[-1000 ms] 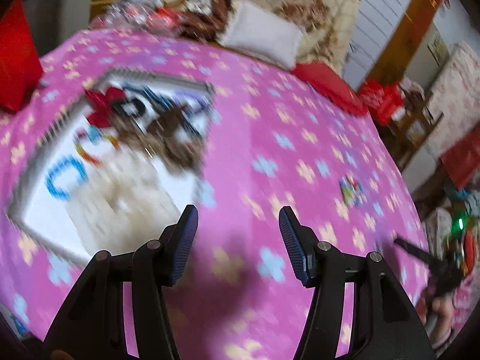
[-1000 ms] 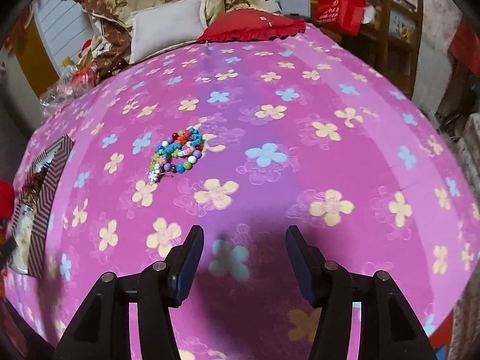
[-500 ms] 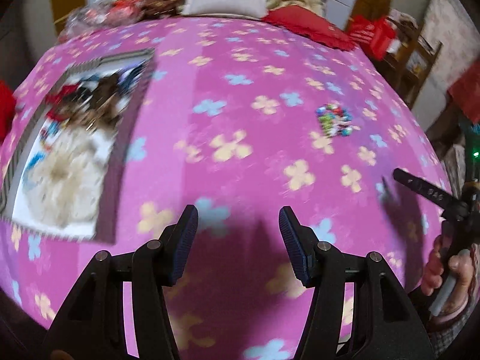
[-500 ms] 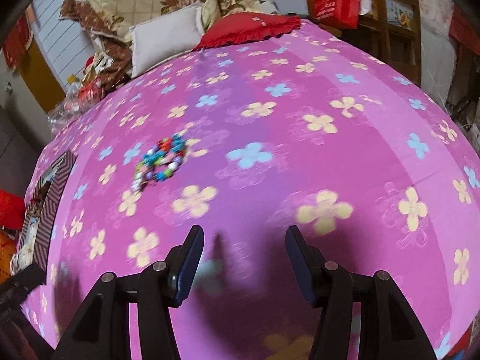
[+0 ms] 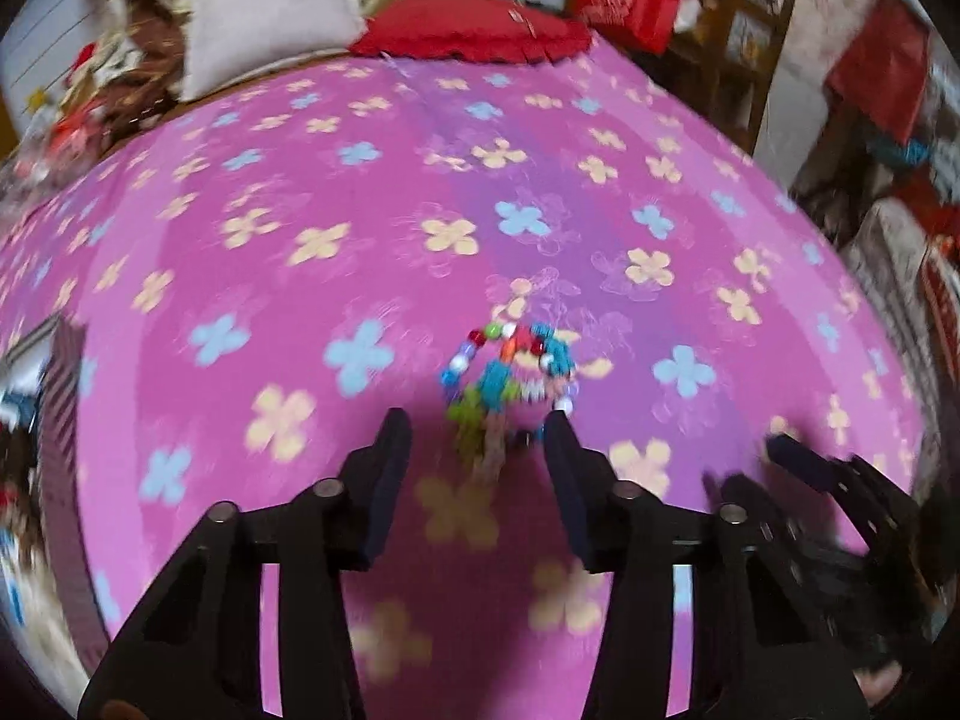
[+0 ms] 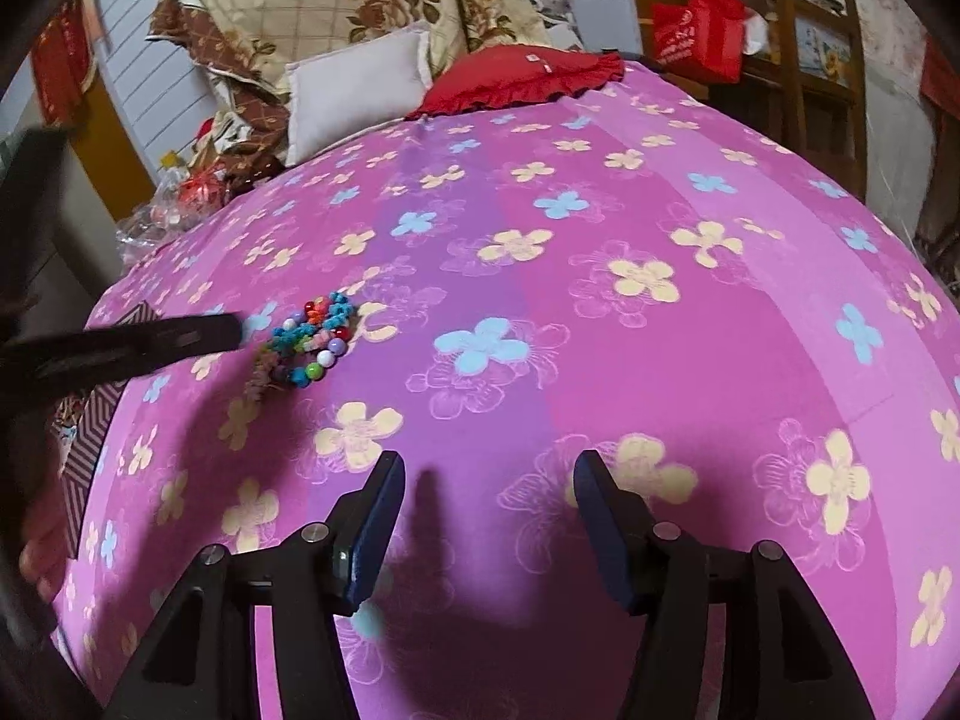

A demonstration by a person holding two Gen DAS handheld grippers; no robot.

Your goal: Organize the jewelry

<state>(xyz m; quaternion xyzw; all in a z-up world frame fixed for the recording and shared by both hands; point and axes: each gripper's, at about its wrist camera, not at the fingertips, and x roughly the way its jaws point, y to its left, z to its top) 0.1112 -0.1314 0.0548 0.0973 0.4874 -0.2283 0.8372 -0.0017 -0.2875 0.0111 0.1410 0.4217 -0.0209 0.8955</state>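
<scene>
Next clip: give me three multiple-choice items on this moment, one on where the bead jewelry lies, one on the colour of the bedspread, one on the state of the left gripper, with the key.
1. Where does the bead jewelry lie?
A. On the bedspread, just ahead of the left gripper
B. Inside the box at the left edge
C. On the red cushion

2. What colour is the bedspread?
A. Plain white
B. Pink with yellow and blue flowers
C. Green stripes

3. What state is the left gripper in?
A. Shut on the beads
B. Open, holding nothing
C. Shut and empty

Key: 1 A, the beads rest on the cloth right beyond the left fingertips. 2 B, the flower print shows in both views. 3 B, the jaws stand wide apart and the beads still lie on the cloth.
</scene>
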